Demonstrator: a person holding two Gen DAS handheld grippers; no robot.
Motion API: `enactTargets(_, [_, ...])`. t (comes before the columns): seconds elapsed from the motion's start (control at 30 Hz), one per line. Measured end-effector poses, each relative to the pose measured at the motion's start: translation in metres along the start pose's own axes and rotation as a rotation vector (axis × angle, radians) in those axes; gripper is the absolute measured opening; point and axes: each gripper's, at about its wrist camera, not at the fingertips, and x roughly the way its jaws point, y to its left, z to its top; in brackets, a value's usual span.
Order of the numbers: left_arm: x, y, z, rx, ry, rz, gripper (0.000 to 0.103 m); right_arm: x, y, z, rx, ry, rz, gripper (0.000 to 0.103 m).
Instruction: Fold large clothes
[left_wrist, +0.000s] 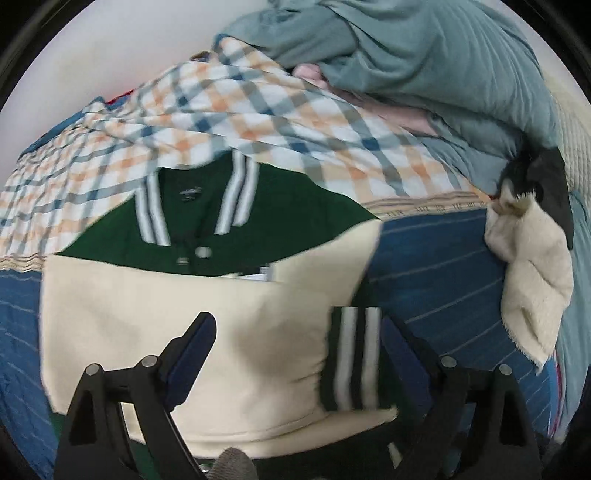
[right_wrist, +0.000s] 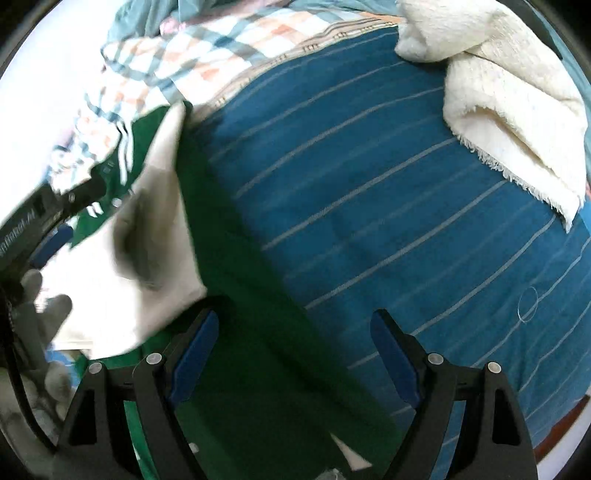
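Note:
A green varsity jacket (left_wrist: 280, 218) with cream sleeves and striped collar lies on the blue striped bedspread (left_wrist: 436, 266). A cream sleeve (left_wrist: 192, 314) is folded across its front, its striped cuff (left_wrist: 354, 354) near my right fingertip. My left gripper (left_wrist: 295, 328) is open just above the sleeve. In the right wrist view my right gripper (right_wrist: 295, 325) is open over the jacket's green side (right_wrist: 266, 325) at its edge on the bedspread (right_wrist: 388, 206). The left gripper's body (right_wrist: 40, 214) and a gloved hand show at the left.
A checked orange and blue cloth (left_wrist: 229, 107) lies behind the jacket. A teal garment pile (left_wrist: 424, 55) sits at the back right. A cream fleecy cloth (left_wrist: 532, 280) lies at the right, also in the right wrist view (right_wrist: 498, 103).

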Motion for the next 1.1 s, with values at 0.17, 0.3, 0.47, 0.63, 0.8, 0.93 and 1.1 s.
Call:
enactTargets(0.17, [-0.047,0.084,-0.023,-0.081,-0.033,0.225,0.091,-0.010,0.023,0.022,0.032,0.035,0.159,0.086])
enactTargets(0.3, [-0.063,0.170,-0.052,-0.124,-0.033,0.528,0.091,0.010,0.067,0.037,-0.015,0.076,0.230,0.086])
enactTargets(0.47, [-0.025,0.238,-0.069,-0.201,0.059,0.603,0.091,0.074,0.113,0.053,-0.116,0.171,0.130,0.028])
enactTargets(0.63, [0.015,0.246,-0.084,-0.148,0.132,0.581,0.091,0.064,0.136,0.072,-0.215,0.024,-0.004,0.015])
enactTargets(0.8, [0.058,0.251,-0.106,-0.130,0.217,0.521,0.094,0.108,0.124,0.104,-0.246,0.102,-0.134,0.020])
enactTargets(0.93, [0.007,0.249,-0.104,-0.172,0.159,0.511,0.093,0.088,0.103,0.115,-0.160,0.130,-0.051,0.044])
enactTargets(1.1, [-0.046,0.238,-0.143,-0.188,0.116,0.602,0.093,0.026,0.080,0.077,-0.216,0.070,-0.061,0.054])
